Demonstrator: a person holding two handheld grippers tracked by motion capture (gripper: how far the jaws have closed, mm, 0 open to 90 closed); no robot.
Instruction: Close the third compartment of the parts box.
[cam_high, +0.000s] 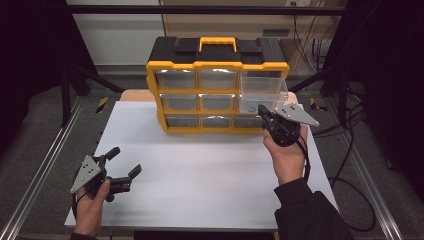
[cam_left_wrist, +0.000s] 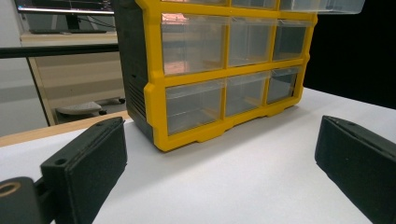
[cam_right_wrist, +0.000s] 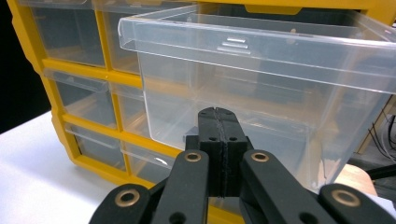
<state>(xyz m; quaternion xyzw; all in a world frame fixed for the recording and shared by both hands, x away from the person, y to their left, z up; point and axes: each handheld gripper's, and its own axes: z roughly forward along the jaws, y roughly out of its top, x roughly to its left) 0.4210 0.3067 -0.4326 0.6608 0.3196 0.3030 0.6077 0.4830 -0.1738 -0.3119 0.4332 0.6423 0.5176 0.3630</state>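
The right hand-held gripper (cam_high: 262, 111) is clenched with nothing between its jaws, its tip just in front of the clear drawer (cam_high: 263, 93) pulled out from the top right of the yellow organizer (cam_high: 218, 65) on the white counter (cam_high: 200, 170). The left hand-held gripper (cam_high: 125, 162) is released, jaws wide, well apart from the organizer.

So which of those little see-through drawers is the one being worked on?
Find the yellow and black organiser at the back of the white table. Its front has three rows of clear drawers; look at the top row, right end. That drawer alone is pulled out, with the shut right gripper at its front.
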